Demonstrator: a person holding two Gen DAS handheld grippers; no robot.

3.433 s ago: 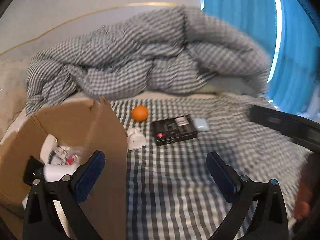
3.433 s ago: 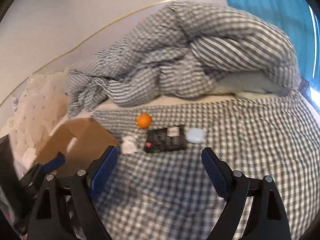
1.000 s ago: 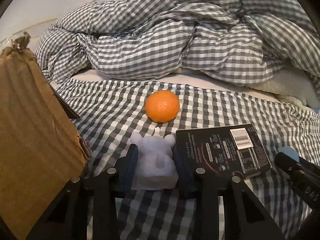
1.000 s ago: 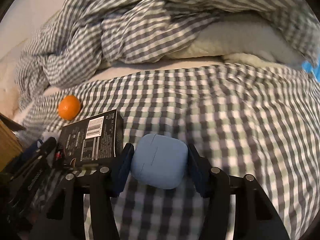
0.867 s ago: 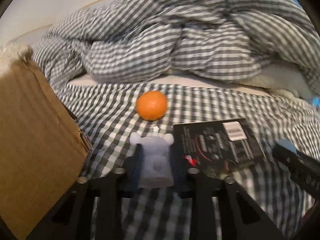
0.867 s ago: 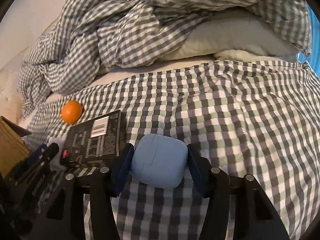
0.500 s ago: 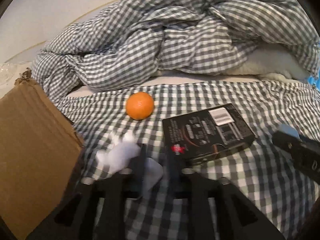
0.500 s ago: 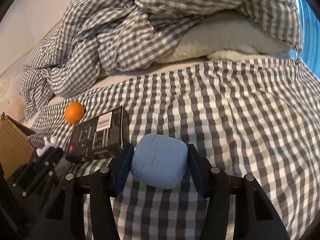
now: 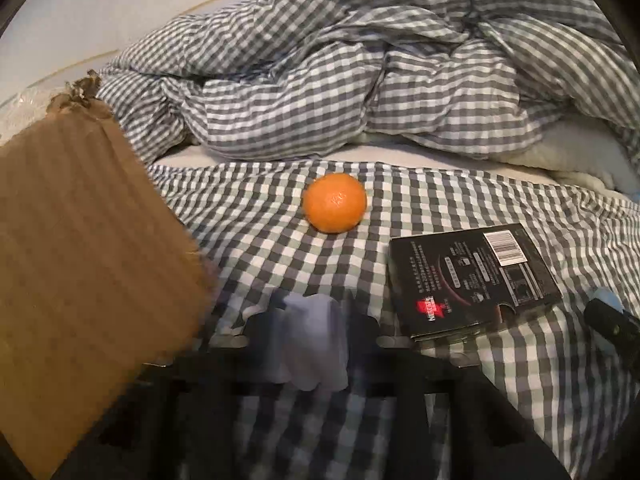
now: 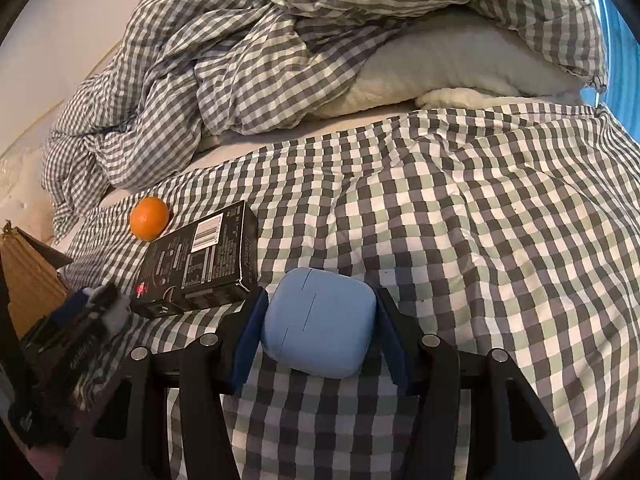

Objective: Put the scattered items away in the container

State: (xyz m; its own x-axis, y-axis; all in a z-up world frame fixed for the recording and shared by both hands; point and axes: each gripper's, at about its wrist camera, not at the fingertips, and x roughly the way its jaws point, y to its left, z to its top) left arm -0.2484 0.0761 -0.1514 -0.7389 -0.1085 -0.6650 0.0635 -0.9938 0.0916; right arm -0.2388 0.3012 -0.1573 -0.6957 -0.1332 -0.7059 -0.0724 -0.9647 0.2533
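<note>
Box [image 9: 472,280] of black card lies on the bed, the orange [image 9: 334,208] just behind it. My right tongs [image 10: 319,330] clamp the blue case [image 10: 319,328] beside it; my left tongs [image 9: 312,340] pinch the white toy [image 9: 312,340].

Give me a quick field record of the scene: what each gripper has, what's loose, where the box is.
left gripper: shut on white figurine, image blurred
right gripper: shut on blue earbud case
loose on bedsheet: orange, black carton
cardboard box: left of the orange
behind: rumpled checked duvet
</note>
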